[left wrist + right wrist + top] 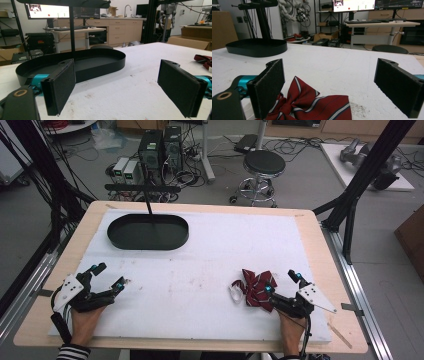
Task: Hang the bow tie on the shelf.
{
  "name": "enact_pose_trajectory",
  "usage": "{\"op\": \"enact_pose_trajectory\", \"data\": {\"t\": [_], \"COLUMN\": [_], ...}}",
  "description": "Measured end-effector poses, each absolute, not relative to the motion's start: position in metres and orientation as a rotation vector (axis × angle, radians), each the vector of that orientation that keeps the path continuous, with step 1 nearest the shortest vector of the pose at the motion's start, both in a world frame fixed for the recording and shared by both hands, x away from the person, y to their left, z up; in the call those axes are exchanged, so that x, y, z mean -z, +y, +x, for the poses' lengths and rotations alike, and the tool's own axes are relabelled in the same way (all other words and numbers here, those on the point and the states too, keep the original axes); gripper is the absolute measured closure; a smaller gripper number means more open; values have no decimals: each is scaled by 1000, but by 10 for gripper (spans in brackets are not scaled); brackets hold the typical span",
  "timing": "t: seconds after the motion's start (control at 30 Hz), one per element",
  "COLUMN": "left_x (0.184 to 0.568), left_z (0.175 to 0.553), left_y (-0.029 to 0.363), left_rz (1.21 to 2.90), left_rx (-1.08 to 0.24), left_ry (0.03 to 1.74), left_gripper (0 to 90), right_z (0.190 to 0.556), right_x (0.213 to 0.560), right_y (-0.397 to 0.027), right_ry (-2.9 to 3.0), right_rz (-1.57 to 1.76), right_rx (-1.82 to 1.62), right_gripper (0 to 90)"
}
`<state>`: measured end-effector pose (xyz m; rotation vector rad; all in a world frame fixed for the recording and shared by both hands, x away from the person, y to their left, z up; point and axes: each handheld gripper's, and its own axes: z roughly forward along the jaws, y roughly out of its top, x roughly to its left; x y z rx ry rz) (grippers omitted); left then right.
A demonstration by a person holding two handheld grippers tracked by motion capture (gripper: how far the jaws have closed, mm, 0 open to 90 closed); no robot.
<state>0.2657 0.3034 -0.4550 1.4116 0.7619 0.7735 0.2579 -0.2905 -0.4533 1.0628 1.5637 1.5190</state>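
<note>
Right tongs (284, 283) spread wide, hovering just over the dark red striped fabric bow tie (256, 287) lying on the white foam-covered worktop (210, 270); nothing pinched yet. Left tongs (111, 275) spread, empty, well apart. Step looks like approach-to-grasp; next: lower, close on bow.

The right gripper (329, 87) stands wide apart over a red striped bow tie (312, 106); a black tray (257, 48) sits far ahead-left.

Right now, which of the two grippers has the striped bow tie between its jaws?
The right gripper: its open jaws straddle the red striped bow tie without pressing it. The left gripper, also open, has only bare white table between its jaws.
</note>
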Motion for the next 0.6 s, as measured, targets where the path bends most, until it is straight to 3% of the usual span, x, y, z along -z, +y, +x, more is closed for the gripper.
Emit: {"op": "enact_pose_trajectory", "data": {"t": [0.6], "left_x": [455], "left_z": [266], "left_y": [302], "left_rz": [1416], "left_rx": [-774], "left_ry": [764], "left_gripper": [153], "right_z": [260], "right_x": [452], "right_y": [-291], "right_ry": [1586], "right_rz": [1081], "right_rx": [-1533], "right_gripper": [87]}}
